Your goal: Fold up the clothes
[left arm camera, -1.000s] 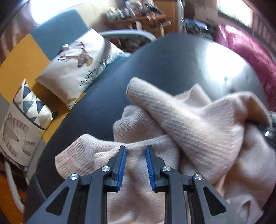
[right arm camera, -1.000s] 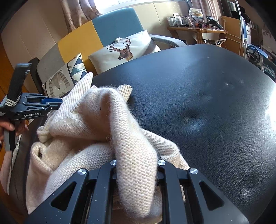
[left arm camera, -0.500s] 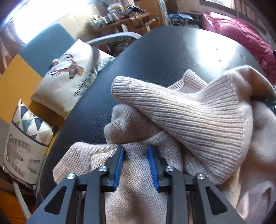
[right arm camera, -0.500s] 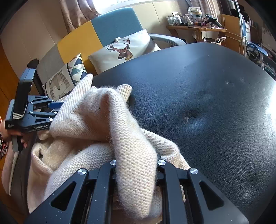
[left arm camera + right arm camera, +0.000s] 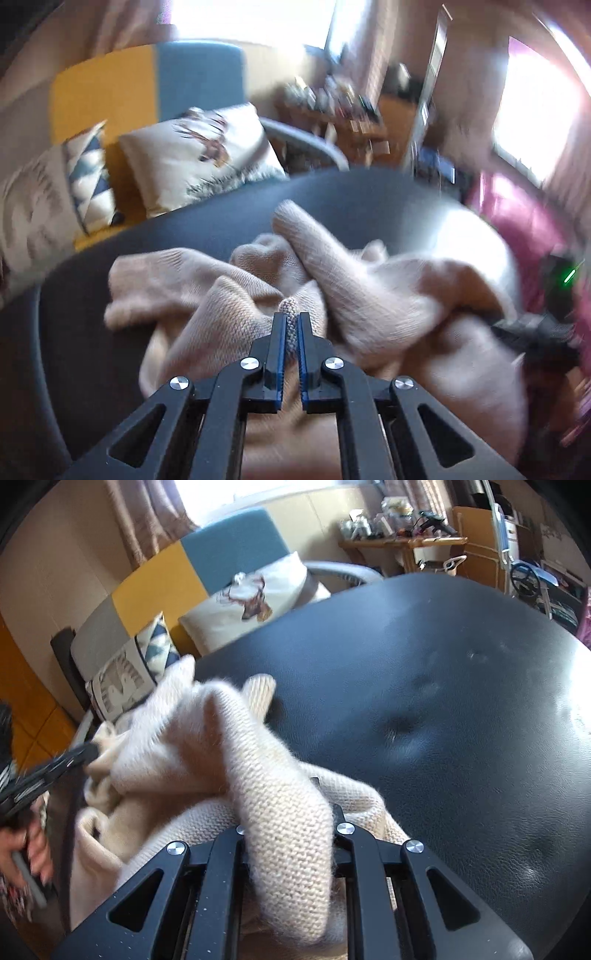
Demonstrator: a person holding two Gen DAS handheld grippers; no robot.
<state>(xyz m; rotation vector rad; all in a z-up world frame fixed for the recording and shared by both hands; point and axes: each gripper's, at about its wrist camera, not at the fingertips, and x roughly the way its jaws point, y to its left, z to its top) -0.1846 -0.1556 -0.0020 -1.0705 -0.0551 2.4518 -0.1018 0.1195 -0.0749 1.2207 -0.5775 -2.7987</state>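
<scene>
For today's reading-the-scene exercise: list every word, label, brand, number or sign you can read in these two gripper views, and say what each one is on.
None can be read with certainty.
Deer cushion: a dark line of print under the picture, too blurred to read.
Left gripper: pale marks on its body in the right wrist view, smeared by motion, unreadable.
Cluttered desk: items too small to show any text.
Sweater and black surface: no text visible.

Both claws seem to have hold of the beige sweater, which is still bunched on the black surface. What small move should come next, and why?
Probably lift and draw the two claws apart to spread the sweater. The left claw is shut on a pinched knit fold, the right claw has fabric between its fingers, and the garment lies crumpled on the black surface, too bunched to fold.
</scene>
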